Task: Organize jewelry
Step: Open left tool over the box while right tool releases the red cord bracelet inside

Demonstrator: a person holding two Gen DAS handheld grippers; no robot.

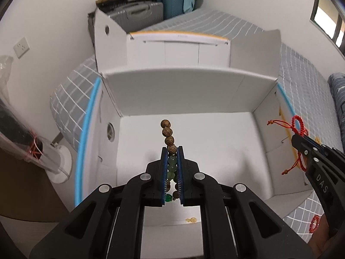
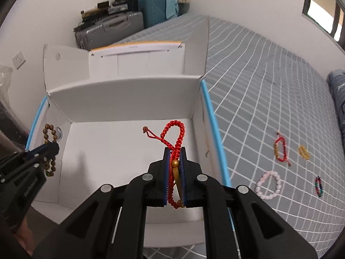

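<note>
My left gripper [image 1: 172,151] is shut on a bracelet of brown wooden and green beads [image 1: 167,133], held over the open white cardboard box [image 1: 226,142]. It also shows in the right wrist view [image 2: 50,149], at the box's left side. My right gripper [image 2: 174,151] is shut on a red braided cord bracelet [image 2: 175,133] with a gold piece, above the box's right half. That red bracelet also shows in the left wrist view [image 1: 298,127]. A small yellow bead item [image 1: 191,219] lies on the box floor.
The box sits on a grey checked bed [image 2: 269,99]. On the bed lie a pink bead bracelet [image 2: 269,185], a red and gold bracelet [image 2: 280,149], a gold item [image 2: 303,152] and a multicoloured bead bracelet [image 2: 319,186]. Suitcases [image 2: 120,28] stand at the back.
</note>
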